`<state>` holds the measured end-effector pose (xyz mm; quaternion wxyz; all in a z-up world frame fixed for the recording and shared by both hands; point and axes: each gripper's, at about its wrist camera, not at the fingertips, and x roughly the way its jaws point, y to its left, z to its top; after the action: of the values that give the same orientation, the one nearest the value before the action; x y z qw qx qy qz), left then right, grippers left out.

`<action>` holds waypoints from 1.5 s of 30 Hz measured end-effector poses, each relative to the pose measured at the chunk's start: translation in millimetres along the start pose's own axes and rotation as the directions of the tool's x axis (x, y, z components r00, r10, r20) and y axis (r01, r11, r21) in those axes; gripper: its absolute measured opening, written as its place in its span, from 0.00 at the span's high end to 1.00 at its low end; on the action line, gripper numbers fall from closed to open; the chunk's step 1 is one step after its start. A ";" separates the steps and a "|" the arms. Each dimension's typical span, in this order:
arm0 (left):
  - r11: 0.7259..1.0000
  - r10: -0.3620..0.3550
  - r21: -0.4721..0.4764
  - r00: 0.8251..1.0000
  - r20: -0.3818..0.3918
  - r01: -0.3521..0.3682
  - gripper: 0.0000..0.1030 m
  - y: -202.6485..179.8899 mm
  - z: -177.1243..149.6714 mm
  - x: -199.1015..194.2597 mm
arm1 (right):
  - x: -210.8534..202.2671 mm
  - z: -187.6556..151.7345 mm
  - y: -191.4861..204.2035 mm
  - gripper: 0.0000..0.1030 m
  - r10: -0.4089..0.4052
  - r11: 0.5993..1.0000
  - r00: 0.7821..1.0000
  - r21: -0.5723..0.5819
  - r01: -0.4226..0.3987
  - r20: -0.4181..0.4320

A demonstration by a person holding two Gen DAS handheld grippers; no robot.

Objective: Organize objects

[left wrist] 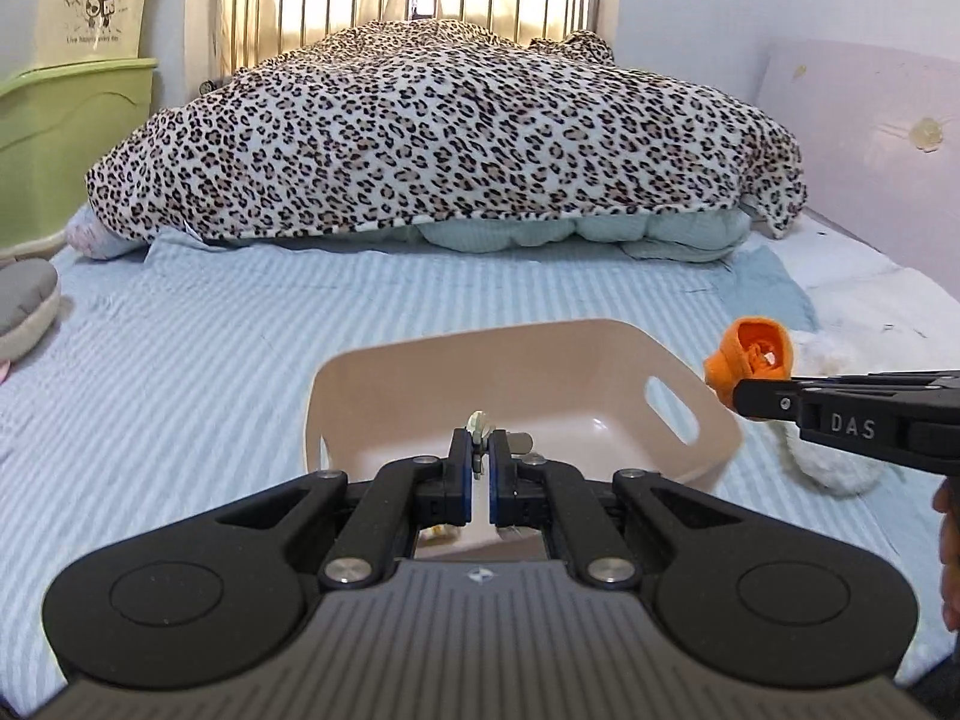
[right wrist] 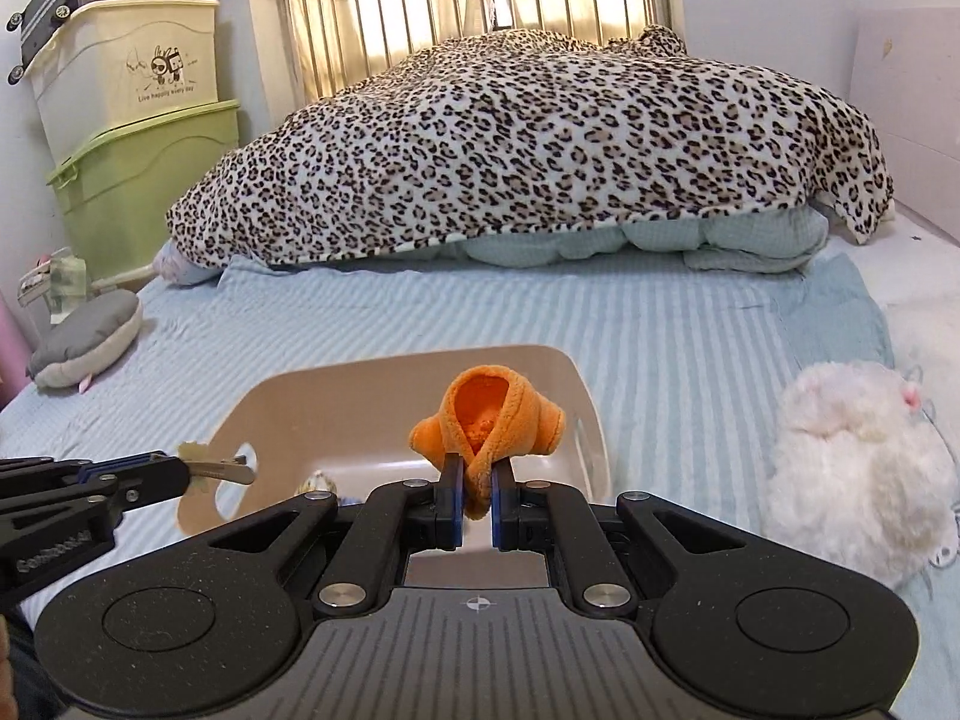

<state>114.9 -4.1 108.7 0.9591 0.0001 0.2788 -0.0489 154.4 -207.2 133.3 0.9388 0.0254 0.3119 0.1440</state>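
Orange plush fabric toy (right wrist: 489,420) hangs pinched in the closed right gripper (right wrist: 477,495) above the beige plastic basket's (left wrist: 690,381) right rim, while the left gripper (left wrist: 478,459), shut on a small metal key (right wrist: 219,468), hovers over its near-left side.

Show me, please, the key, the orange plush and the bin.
key (right wrist: 223,470), right wrist view, on its blade.
orange plush (right wrist: 487,417), right wrist view, on its body.
bin (left wrist: 384,360), left wrist view, on its far wall.
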 end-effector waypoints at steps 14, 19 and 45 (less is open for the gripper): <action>0.993 0.121 0.013 0.984 -0.132 -0.120 0.95 7.2 -0.8 100.5 | 78.3 1.8 12.9 0.92 -0.052 0.997 0.995 -0.053 0.048 -0.079; 0.986 0.165 0.032 0.966 -0.198 -0.161 0.94 11.5 -9.6 121.8 | 109.1 -9.0 9.1 0.92 -0.074 0.996 0.983 -0.054 0.065 -0.166; 0.981 0.188 0.003 0.956 -0.227 -0.192 0.18 13.8 -1.2 70.6 | 41.3 -3.9 10.2 0.02 -0.088 0.992 0.985 -0.103 0.074 -0.147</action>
<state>174.9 3.0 69.6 0.9214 0.0233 0.3852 0.0463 181.0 -185.8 107.7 0.9176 -0.0440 0.3756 0.1221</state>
